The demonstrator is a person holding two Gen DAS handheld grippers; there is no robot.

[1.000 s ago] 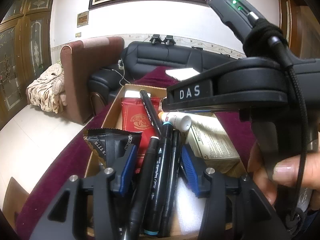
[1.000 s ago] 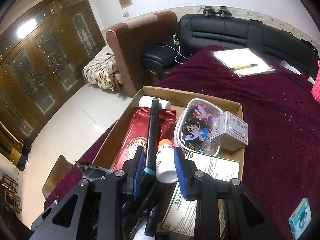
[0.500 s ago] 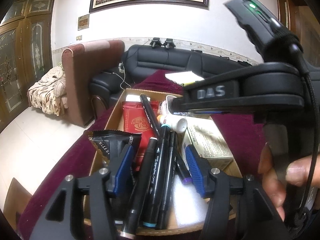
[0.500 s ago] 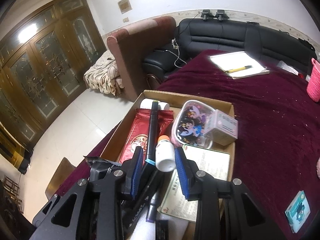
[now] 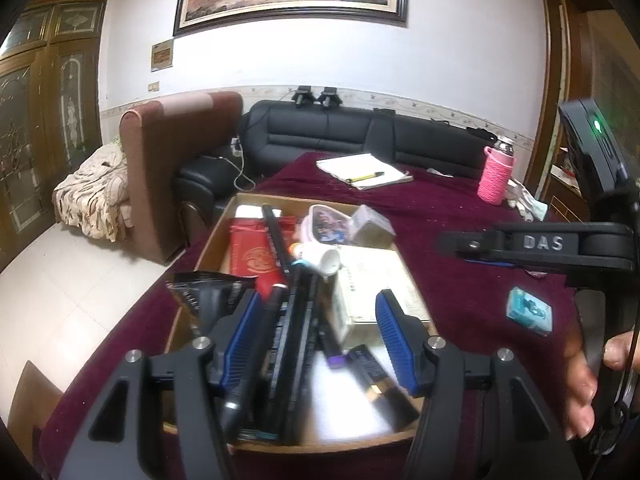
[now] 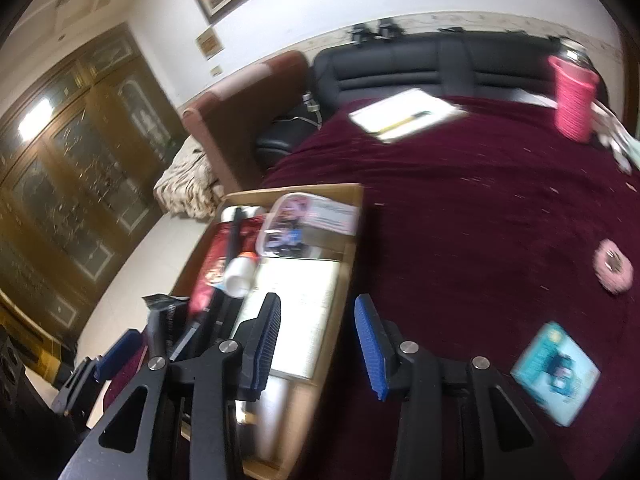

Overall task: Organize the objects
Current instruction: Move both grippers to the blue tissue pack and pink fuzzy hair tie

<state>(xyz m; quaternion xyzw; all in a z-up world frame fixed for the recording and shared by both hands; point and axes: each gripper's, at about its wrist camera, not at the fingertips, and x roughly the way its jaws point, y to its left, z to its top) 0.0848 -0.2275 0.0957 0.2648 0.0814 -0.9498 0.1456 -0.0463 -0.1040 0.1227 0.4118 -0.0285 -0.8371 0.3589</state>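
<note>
A shallow cardboard box on the maroon table holds black markers, a red packet, a white pill bottle, a white carton, a cartoon case and a black wrapper. My left gripper is open and empty above the box's near end. My right gripper is open and empty over the box's right wall. A small blue packet and a pink round object lie on the cloth to its right.
A notepad with a pen and a pink-sleeved bottle stand at the table's far side. A black sofa and a brown armchair are behind. The right gripper's body crosses the left wrist view.
Both grippers have pulled back and up from the box. The right gripper has swung right toward the open cloth and opened wider. The left jaws have also widened.
</note>
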